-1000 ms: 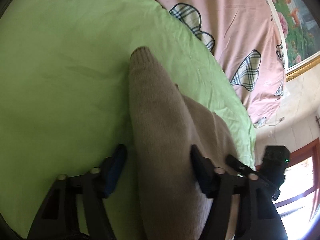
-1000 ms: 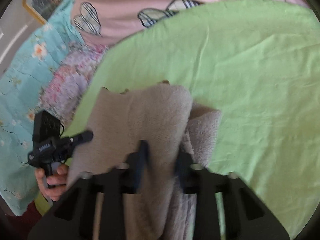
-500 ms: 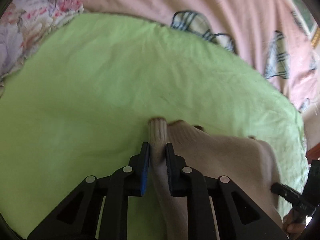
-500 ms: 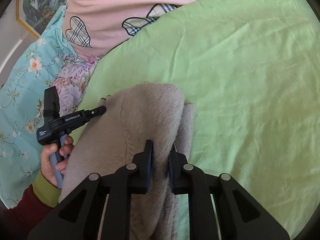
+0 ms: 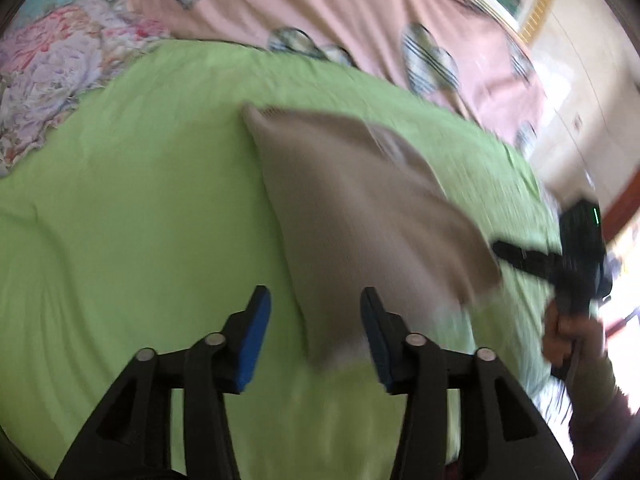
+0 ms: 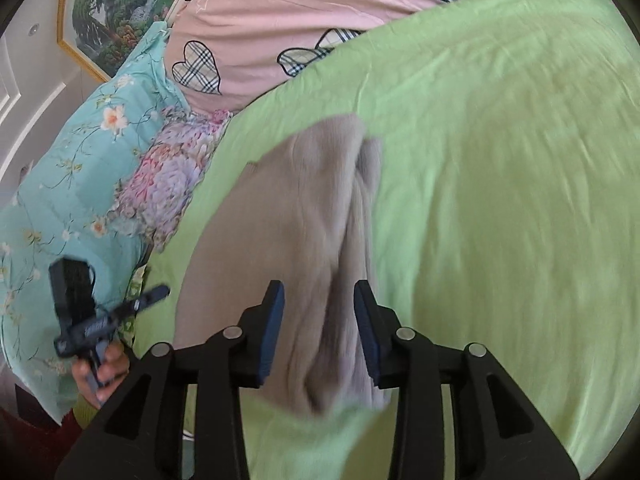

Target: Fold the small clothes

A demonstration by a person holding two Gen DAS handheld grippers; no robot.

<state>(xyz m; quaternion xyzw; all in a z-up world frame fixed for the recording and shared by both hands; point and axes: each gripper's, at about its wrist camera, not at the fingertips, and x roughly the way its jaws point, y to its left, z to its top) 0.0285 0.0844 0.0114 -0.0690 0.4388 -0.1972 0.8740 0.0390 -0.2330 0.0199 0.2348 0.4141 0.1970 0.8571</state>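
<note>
Both sets of fingers stand apart now, where half a second ago each was pinched shut on a fold of the beige sweater: the left gripper (image 5: 314, 330) has its blue pads spread wide with only the sweater's near edge between them, untouched, and the right gripper (image 6: 319, 330) is opened the same way, the knit lying loose between its fingers. The sweater (image 5: 360, 208) has been let go and lies on the green sheet (image 5: 140, 200), so I judge this fold as just laid down and released, with the next fold or a smoothing pass to follow. Seen from the left gripper, the sweater's long axis runs away from the fingers, up and slightly left, ending in a narrow corner that points at the pink heart-print cover (image 5: 320, 4). From the right gripper it shows as a doubled stack (image 6: 304, 232), a folded ridge along its right side, lengthwise away from the fingers. Motion blur softens the edges
</note>
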